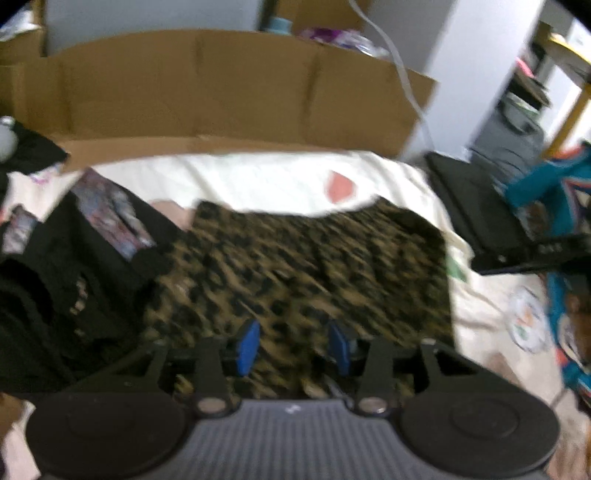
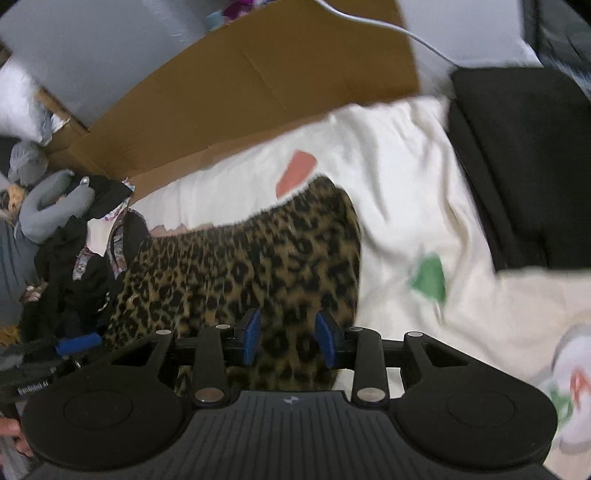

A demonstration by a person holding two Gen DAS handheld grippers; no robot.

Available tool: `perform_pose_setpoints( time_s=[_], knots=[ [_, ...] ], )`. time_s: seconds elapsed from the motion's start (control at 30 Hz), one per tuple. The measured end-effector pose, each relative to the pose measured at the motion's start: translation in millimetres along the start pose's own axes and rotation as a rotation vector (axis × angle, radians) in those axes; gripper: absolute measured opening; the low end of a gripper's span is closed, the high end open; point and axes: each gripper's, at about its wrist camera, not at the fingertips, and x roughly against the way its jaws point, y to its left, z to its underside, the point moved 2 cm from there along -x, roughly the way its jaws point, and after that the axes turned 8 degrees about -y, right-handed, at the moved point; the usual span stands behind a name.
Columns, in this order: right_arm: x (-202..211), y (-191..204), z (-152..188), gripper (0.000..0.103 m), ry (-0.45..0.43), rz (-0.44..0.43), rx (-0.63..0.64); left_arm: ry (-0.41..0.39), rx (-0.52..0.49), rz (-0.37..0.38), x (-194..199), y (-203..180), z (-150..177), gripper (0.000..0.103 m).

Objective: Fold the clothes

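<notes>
Leopard-print garment (image 2: 243,266): one item, tan with black spots, lying spread and fairly flat on a cream sheet (image 2: 399,177). Its far edge lies beside a pink patch (image 2: 295,171) printed on the sheet; its right edge lies near a green patch (image 2: 428,278).

Left hand-held gripper (image 1: 293,345): black frame, blue pads, angled down over the near part of the leopard-print garment. Jaws stand apart; the pads do not pinch the cloth and nothing is held. View blurred.

Right hand-held gripper (image 2: 288,341): same make, above the near right part of the garment. Jaws apart, pads clear of the fabric, nothing held.

Dark clothing pile (image 1: 62,266): black items with patterned panels, heaped just left of the leopard-print garment, touching its left edge.

Cardboard sheet (image 1: 221,92): brown, creased, standing upright along the far side of the cream sheet.

Black pad (image 2: 524,166): flat, dark, lying to the right on the sheet's edge.

Teal garment (image 1: 554,184): at the far right in the left view, partly cut off.

White cable (image 2: 376,24): runs across the top of the cardboard.
</notes>
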Motion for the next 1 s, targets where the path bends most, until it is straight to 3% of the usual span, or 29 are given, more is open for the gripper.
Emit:
perform_pose_setpoints(
  time_s=[0.07,0.2,0.4,0.53,0.7,0.83,1.0],
  knots=[
    [12,-2,8,0.04,0.012,-0.001,-0.001,0.024,-0.025,0.031,5,-9,4,0.046],
    [38,2,20,0.041,0.036,0.025,0.113,0.055,-0.044,0.09,12,-23,12,0.048],
    [73,8,35,0.05,0.063,-0.019,0.16,0.106,-0.061,0.083,21,-28,29,0.057],
    [77,14,47,0.053,0.09,-0.06,0.172,0.137,-0.009,0.113,10,-34,47,0.058],
    [70,19,51,0.064,0.091,-0.106,0.131,0.082,0.046,0.116,-5,-40,47,0.058],
    [59,26,55,0.067,0.121,-0.103,0.142,0.082,0.052,0.106,-14,-42,44,0.054],
    [52,26,57,0.068,0.132,-0.127,0.098,0.108,0.065,0.15,-28,-48,49,0.051]
  ],
)
